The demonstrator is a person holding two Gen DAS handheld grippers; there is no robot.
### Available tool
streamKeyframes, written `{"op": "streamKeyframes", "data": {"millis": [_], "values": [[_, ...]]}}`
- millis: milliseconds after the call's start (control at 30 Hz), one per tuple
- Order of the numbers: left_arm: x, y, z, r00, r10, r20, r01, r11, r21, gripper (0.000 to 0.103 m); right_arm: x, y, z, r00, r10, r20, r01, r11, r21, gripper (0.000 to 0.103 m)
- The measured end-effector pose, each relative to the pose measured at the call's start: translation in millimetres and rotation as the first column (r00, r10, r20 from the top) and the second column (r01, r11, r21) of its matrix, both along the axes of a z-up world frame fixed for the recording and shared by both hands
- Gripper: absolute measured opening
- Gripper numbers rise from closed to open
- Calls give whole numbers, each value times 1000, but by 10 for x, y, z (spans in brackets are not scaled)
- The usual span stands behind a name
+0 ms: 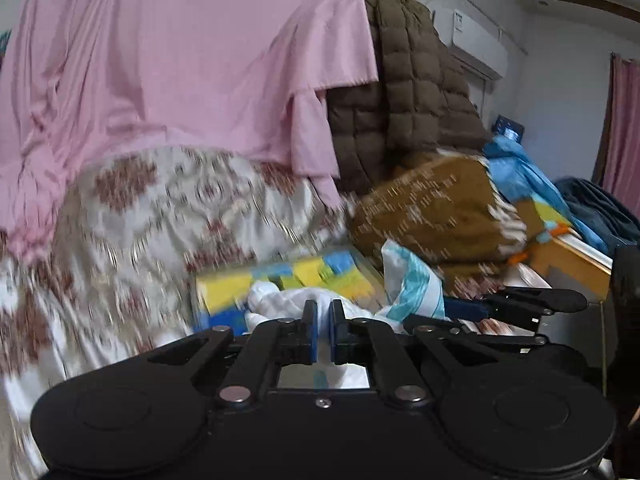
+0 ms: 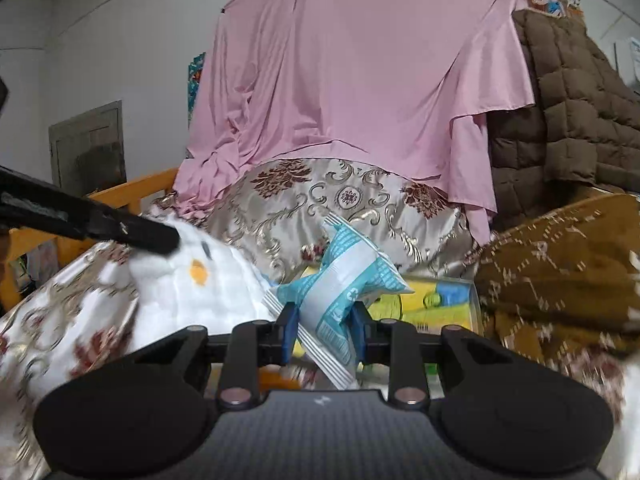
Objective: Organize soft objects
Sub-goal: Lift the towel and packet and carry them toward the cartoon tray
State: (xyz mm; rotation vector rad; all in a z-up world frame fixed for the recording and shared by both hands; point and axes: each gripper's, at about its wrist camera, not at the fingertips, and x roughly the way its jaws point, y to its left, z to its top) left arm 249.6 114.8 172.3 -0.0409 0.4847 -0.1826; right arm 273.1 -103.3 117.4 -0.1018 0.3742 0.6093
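Note:
My left gripper [image 1: 325,320] is shut on a white soft cloth [image 1: 280,300]. In the right wrist view that cloth [image 2: 200,280] shows an orange beak mark and hangs from the left gripper [image 2: 160,240] above the bedding. My right gripper [image 2: 325,330] is shut on a blue-and-white soft packet [image 2: 344,280], which stands tilted between the blue pads [image 2: 291,332]. In the left wrist view the right gripper [image 1: 456,312] comes in from the right with the packet [image 1: 412,284] at its tip. Both views are blurred by motion.
A pink sheet [image 2: 360,80] drapes over a floral satin quilt [image 2: 320,200]. A brown quilted jacket [image 1: 412,92] and a brown patterned blanket [image 1: 432,204] lie to the right. A yellow-and-blue box [image 1: 288,280] sits below. A wooden bed rail [image 1: 568,256] runs along the right.

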Motion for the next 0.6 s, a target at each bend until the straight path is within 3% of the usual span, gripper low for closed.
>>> {"op": "streamKeyframes", "data": {"millis": [200,333,433,600], "values": [[779,87,-164,999,38,26,-37,999,-6,5,929,309,-68,1000,-12,8,13,998,-64,31],[1219,119,-454,999,43,3,-43,999,-11,5,1496,515,-258,997,-53,-53,47,993,-107,31],[1470,200,-678,997,71,-12,-72,996,-58,5,1813,636,-384,989,-84,-121,66,987,-143,31],[1780,354,-1089,991,123,-47,-127,987,-102,5,2040,740,-559,986,-93,-136,62,975,-213,31]]}}
